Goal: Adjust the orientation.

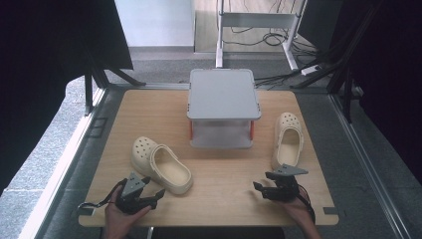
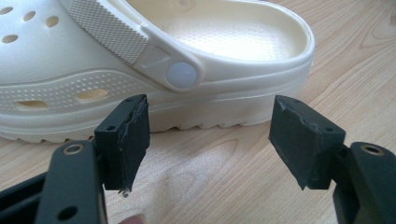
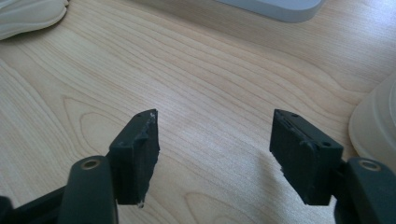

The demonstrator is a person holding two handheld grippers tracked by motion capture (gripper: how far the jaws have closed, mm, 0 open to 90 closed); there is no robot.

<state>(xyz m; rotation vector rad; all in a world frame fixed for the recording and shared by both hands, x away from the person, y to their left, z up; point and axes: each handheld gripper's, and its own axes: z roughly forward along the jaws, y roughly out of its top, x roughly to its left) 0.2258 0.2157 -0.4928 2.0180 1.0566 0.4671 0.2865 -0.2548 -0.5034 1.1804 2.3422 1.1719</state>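
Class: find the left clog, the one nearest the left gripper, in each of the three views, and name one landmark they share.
High view: left clog, left of centre.
Left gripper view: upper frame, beyond the open jaws.
Right gripper view: top-left corner, one end showing.
Shared landmark: wooden table.

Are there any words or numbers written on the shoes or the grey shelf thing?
None can be read.
Left clog: the round strap button is blank, with no logo or word.
Right clog: no writing visible from above.
Grey rack: plain top, no label.
Wooden table: only wood grain.
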